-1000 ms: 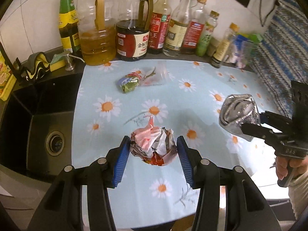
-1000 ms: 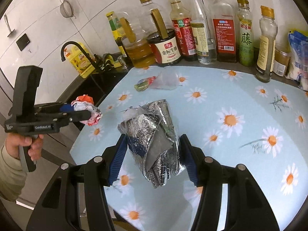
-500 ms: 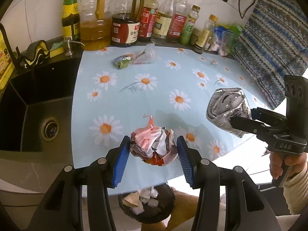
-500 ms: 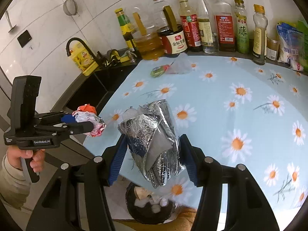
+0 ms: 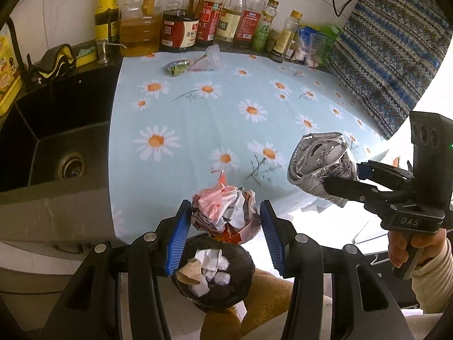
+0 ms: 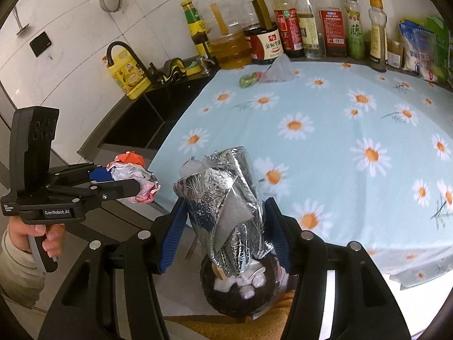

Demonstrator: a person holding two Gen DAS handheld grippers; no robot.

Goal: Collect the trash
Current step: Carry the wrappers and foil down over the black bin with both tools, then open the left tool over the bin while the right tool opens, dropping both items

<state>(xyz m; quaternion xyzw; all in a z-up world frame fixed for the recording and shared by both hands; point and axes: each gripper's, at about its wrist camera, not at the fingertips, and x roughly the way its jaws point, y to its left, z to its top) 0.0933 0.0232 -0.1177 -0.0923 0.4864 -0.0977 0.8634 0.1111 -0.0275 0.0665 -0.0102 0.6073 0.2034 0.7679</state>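
My left gripper [image 5: 223, 221] is shut on a crumpled red-and-white paper wad [image 5: 223, 212], held past the table's front edge, above a black trash bin [image 5: 240, 291] on the floor holding white scraps. My right gripper [image 6: 226, 221] is shut on a crushed silver foil bag [image 6: 223, 198], also held above the bin [image 6: 226, 297]. Each gripper shows in the other's view: the right one [image 5: 334, 178] and the left one [image 6: 133, 178]. A green wrapper [image 5: 177, 67] and a clear plastic bag [image 5: 209, 59] lie at the table's far side.
The table has a blue daisy-print cloth [image 5: 198, 119]. A row of oil and sauce bottles [image 5: 181, 25] stands along the back wall. A black sink [image 5: 51, 141] lies to the left. A patterned cloth [image 5: 390, 56] hangs at the right.
Both grippers have drawn back from over the table to beyond its front edge with their loads. The trash bin has come into view beneath them.
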